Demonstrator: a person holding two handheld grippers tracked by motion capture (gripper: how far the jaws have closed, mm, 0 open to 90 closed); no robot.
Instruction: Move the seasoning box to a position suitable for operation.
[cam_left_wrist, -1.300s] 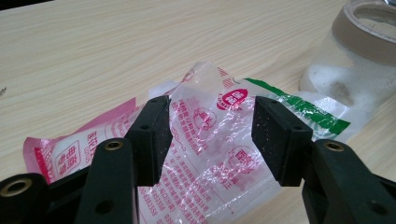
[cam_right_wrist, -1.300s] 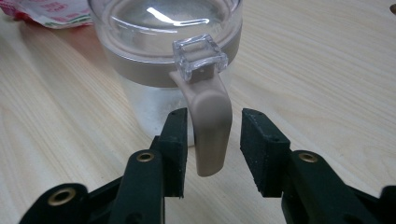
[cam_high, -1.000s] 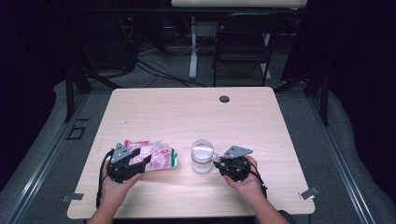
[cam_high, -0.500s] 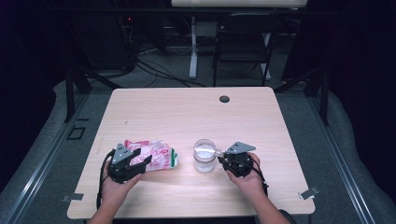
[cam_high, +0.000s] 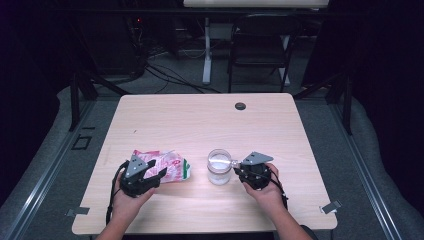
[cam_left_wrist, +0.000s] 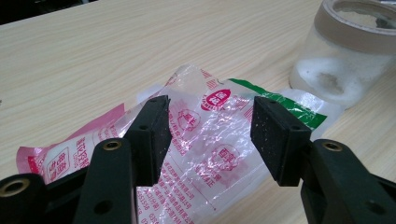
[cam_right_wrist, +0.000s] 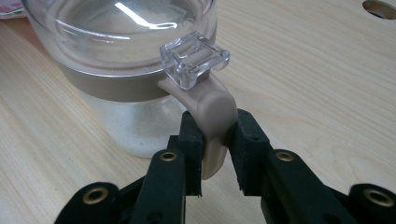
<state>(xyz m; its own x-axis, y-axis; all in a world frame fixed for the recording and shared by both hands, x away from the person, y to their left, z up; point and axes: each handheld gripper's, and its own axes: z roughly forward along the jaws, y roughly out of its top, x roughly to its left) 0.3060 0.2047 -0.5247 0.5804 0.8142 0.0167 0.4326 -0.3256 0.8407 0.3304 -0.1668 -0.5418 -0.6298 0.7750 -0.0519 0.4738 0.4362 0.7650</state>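
Right gripper (cam_right_wrist: 215, 140): jaws closed narrow on the beige handle (cam_right_wrist: 212, 116) of the jar (cam_right_wrist: 121, 60), pads pressed against both sides of it. A clear latch (cam_right_wrist: 194, 58) sat at the top of the handle, against the jar's rim. The jar stood upright on the table (cam_right_wrist: 327, 93), glass, with a brownish band under the rim and white powder in the bottom.

Left gripper (cam_left_wrist: 210, 135): jaws set wide, gripping nothing. The pads stood either side of a crinkled clear bag (cam_left_wrist: 205, 140) with red print and a green strip at one end; whether the pads touched the film could not be told. The bag lay flat on the table, the jar just beyond its green end.

High view: jar (cam_high: 219, 166) near the front edge, middle of the table (cam_high: 200, 115); right gripper (cam_high: 239, 167) at its right side, left gripper (cam_high: 152, 175) over the near end of the bag (cam_high: 167, 165). Bag just left of the jar, apart from it. A dark round grommet (cam_high: 240, 106) sat at the far edge.
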